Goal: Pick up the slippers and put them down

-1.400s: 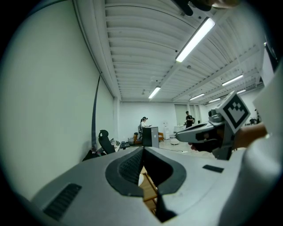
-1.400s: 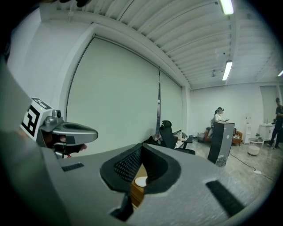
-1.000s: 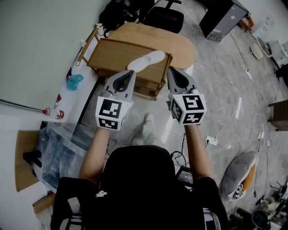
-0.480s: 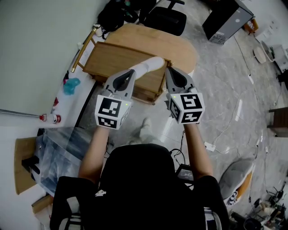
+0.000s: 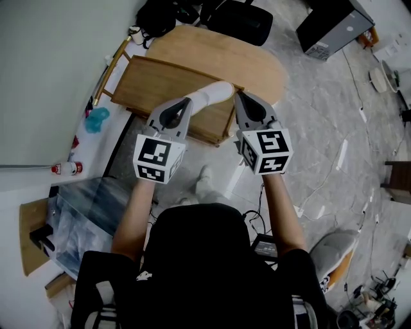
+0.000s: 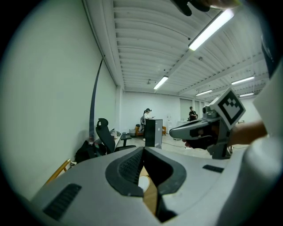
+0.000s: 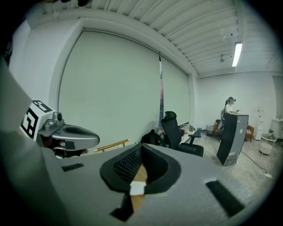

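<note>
A white slipper lies on top of a low wooden rack, near its right end. My left gripper is shut and empty, its tip right at the slipper's near end; whether it touches I cannot tell. My right gripper hovers just right of the slipper's far end, jaws together with nothing between them. In the left gripper view the closed jaws show a sliver of slipper below them. In the right gripper view the jaws meet over wood and a white patch. Only one slipper is in view.
A rounded wooden table stands behind the rack, with a black office chair and a computer tower beyond. Cables run over the marble floor. A bench with a bottle and a blue object lines the left wall.
Both grippers have moved forward and a little down, closing in on the slipper on the rack. Their jaws have stayed together. The slipper has not shifted on the rack.
</note>
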A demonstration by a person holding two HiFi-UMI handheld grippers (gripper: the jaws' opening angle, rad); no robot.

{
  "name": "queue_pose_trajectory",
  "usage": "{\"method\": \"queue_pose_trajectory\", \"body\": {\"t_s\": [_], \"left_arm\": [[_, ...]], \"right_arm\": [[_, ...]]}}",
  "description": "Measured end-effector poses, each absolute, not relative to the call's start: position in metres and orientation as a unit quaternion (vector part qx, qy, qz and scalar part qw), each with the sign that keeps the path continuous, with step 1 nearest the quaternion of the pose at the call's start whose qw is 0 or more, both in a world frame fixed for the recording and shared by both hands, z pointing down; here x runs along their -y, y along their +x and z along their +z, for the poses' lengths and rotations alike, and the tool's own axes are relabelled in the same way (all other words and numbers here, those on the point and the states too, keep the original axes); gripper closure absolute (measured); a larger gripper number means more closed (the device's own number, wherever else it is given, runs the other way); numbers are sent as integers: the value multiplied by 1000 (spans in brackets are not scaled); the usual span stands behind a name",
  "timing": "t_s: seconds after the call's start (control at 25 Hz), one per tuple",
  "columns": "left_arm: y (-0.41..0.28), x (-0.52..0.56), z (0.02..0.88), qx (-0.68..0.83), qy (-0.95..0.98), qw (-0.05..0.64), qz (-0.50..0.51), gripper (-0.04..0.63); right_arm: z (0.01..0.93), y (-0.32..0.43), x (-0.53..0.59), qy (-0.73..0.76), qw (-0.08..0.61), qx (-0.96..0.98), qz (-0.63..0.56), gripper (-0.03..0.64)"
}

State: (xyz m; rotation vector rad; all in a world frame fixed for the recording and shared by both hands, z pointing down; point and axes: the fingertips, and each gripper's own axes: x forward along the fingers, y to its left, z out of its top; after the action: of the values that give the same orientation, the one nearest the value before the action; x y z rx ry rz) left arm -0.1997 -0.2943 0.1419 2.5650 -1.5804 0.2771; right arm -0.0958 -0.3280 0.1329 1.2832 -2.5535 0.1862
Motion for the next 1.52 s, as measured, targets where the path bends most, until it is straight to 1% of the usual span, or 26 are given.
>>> {"method": "queue_pose_trajectory", "body": {"t_s": [0.36, 0.68, 1.28, 1.52], "left_arm": [[-194, 332, 184, 532, 835, 103, 89, 592], [-199, 351, 232, 537, 824, 145, 107, 592], [-201, 359, 341, 523, 800, 235, 178, 591], [-202, 362, 377, 508, 800, 239, 209, 591]], "right_arm": [[176, -97, 368, 416, 163, 891, 83, 618], [218, -102, 394, 390, 192, 894, 108, 618], [307, -107, 419, 342, 248, 893, 153, 618], [342, -114, 414, 323, 262, 894, 168, 618]]}}
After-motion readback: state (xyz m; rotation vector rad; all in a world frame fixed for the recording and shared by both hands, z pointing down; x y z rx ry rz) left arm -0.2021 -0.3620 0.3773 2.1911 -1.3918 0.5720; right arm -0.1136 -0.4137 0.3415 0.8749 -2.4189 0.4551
